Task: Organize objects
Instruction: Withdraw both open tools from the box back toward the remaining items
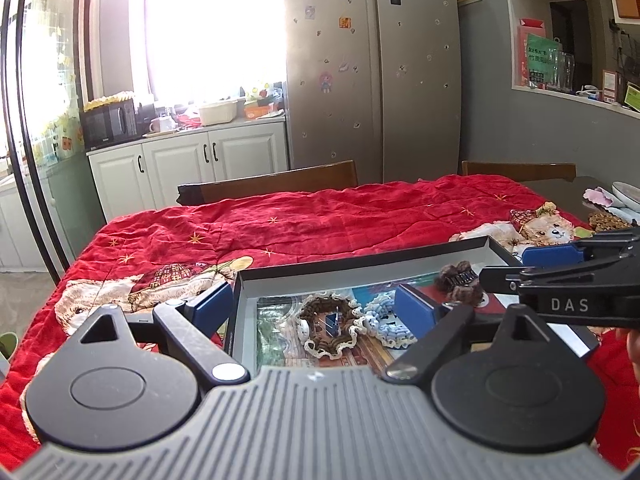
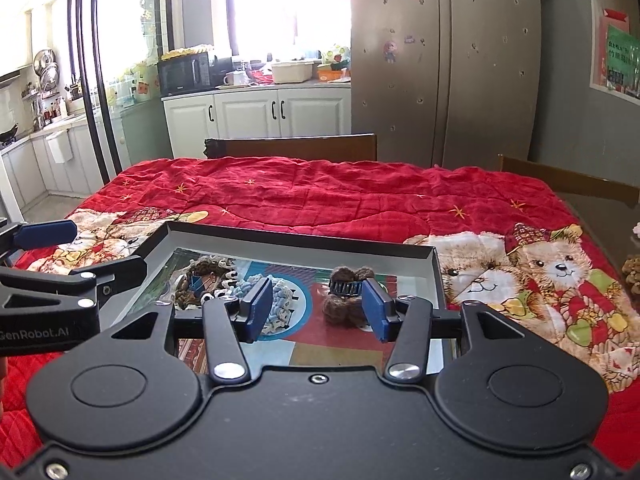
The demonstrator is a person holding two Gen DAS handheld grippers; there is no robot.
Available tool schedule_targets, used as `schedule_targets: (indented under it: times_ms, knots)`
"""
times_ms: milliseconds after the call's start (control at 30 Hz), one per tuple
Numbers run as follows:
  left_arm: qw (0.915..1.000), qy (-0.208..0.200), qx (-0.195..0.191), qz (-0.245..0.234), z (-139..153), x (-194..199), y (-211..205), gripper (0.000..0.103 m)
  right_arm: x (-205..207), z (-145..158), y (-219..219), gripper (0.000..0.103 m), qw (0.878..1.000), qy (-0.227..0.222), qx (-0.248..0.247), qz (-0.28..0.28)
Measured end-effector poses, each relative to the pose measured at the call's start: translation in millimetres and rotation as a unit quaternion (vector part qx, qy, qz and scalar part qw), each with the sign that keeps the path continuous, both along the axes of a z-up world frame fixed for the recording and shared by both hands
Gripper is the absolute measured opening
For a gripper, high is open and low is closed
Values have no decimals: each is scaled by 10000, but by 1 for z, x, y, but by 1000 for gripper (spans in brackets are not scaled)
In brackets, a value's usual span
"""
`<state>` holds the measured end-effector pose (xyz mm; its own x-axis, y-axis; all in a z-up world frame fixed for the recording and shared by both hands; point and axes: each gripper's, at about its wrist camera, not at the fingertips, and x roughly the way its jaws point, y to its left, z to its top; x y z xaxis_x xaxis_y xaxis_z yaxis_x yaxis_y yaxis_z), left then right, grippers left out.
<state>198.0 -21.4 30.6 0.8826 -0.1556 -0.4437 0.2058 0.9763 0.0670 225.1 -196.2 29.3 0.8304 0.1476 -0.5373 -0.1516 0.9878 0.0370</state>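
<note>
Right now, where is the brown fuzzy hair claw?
In the right wrist view, the brown fuzzy hair claw lies inside the shallow box, right of the blue-and-white scrunchie, between the right gripper fingers.

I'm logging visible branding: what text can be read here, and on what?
"DAS": on the right gripper, side of its body.
"GenRobot.AI": on the left gripper, side of its body.
Green sign on the shelf: characters too blurred to read.
Fridge stickers: unreadable.

tray (image 2: pixel 434 264) on quilt (image 2: pixel 320 196) | in tray L>R: scrunchie (image 2: pixel 208 276), hair tie (image 2: pixel 280 300), claw clip (image 2: pixel 348 292)
</note>
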Motion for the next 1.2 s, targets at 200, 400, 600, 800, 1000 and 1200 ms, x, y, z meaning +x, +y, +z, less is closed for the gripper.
schedule_targets:
  times_ms: [200,400,600,800,1000,1200]
  knots:
    - [10000,-55,17,-57,6,-11,1,94,-16,8,-3,48,9999,-81,-51,45]
    - [9998,-165,34,-120,14,-24,2,96,-33,17,-6,49,9998,-169,-45,72]
    - [9994,-262,62,-202,19,-39,2,97,-47,22,-9,49,9997,-211,-49,91]
    - [9991,-328,78,-274,21,-54,5,99,-61,26,-17,51,9997,-249,1,86]
    - [9985,-400,40,-360,25,-71,8,101,-78,29,-19,51,9995,-284,-55,128]
    - [9979,-463,85,-442,28,-85,9,102,-96,29,-22,52,9994,-301,-70,149]
